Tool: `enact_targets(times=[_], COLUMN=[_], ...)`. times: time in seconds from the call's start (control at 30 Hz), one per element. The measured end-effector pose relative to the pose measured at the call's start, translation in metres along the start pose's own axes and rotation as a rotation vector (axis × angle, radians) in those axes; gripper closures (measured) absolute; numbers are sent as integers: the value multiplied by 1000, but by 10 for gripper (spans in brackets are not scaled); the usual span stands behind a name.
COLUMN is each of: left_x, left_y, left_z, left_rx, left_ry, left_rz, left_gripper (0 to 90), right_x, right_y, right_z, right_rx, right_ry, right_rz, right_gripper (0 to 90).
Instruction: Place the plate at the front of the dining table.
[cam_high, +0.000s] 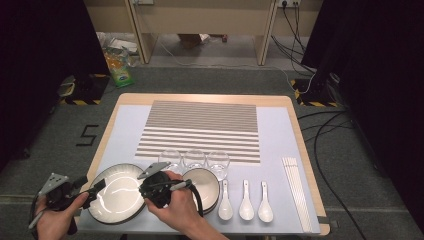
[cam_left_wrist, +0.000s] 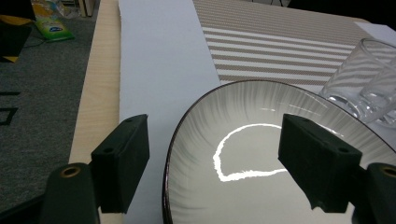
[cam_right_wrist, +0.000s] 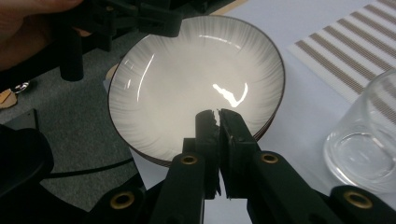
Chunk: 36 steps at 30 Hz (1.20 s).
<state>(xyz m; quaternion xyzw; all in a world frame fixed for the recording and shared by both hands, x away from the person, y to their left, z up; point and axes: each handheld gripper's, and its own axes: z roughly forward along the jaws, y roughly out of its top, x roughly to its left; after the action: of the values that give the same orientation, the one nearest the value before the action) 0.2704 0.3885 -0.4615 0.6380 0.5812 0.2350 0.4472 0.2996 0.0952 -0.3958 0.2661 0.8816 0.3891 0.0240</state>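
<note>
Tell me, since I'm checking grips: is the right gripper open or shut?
Shut. The right gripper has its black jaws pressed together with nothing between them, above the white dark-rimmed plate.

Three glasses (cam_high: 194, 159), three spoons (cam_high: 246, 201), two plates (cam_high: 117, 192).

In the left gripper view the plate (cam_left_wrist: 261, 154) was cut off by the bottom edge, the right jaw hid a part of it, and the glasses (cam_left_wrist: 369, 79) ran off the right edge.
</note>
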Motion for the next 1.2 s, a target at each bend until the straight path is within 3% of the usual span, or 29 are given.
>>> enact_targets(times=[0.1,0.37,0.5,0.87,1.2], left_x=[1,3,4,7,8], left_y=[0,-3,-3,-6,-8], left_z=[-1,2,1,2,2], left_rx=[15,20,27,39,90], left_ry=[-2,-11,-10,-6,-11], left_rz=[1,-12,-13,8,-26], left_gripper=[252,271,280,309,338], right_x=[4,10,12,12,14], right_y=[-2,-7,-10,-17,-18], right_z=[6,25,32,40,44], right_rx=[17,86,115,137,151], right_ry=[11,2,-16,-33,-49], right_rz=[15,-16,-4,13,11], right_gripper=[874,896,898,898,898])
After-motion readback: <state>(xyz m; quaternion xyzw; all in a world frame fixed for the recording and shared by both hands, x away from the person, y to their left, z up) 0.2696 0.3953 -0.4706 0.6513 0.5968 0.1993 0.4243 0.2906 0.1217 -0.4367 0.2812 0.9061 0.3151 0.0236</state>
